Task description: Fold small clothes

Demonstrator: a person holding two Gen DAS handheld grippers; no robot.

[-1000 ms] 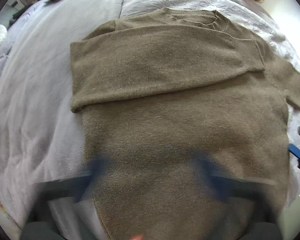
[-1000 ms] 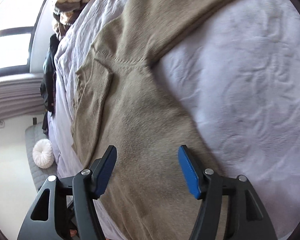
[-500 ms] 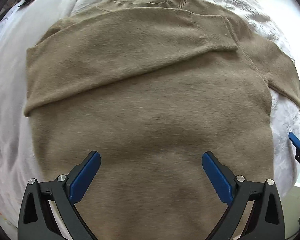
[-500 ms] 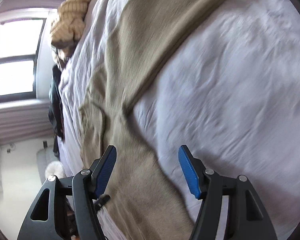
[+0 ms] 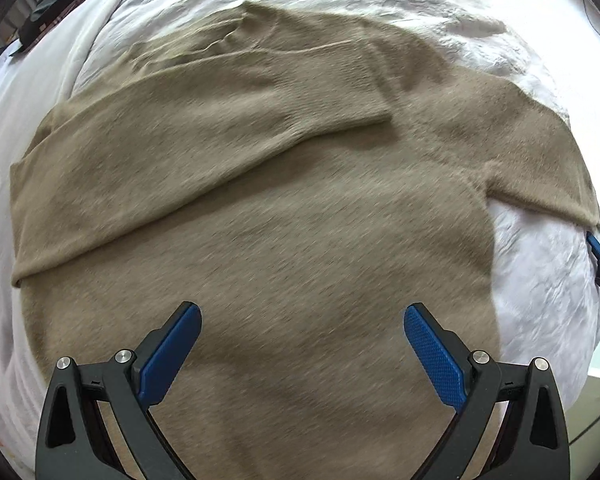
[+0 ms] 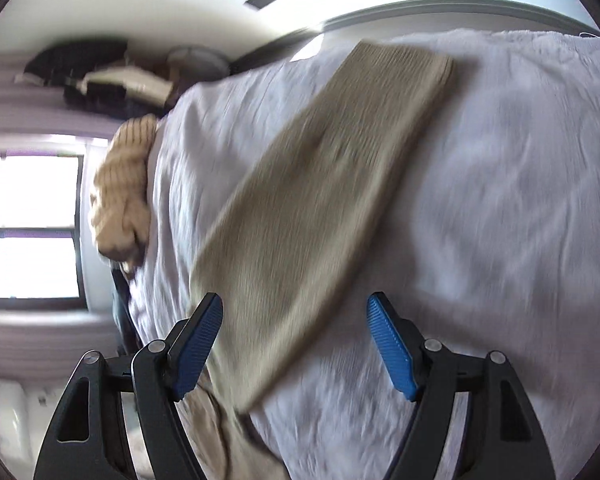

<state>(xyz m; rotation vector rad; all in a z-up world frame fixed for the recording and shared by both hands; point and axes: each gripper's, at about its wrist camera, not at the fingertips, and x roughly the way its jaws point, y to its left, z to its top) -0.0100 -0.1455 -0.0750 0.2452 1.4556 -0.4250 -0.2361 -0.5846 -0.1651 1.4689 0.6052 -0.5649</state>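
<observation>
— The left gripper: how does it stand?
— Released, its blue pads spread wide above the body of the tan sweater, nothing between them.
— And the right gripper?
— Also released; its jaws have just been opening. The sweater's outstretched sleeve runs up between the fingers, which do not press on it.
— Where does the sweater lie?
— Flat on the white bedspread, one sleeve folded across the chest, the other stretched out to the right, its ribbed cuff at the far end.
— Anything else?
— A knitted beige garment lies bunched at the bed's far edge, near the window.
</observation>
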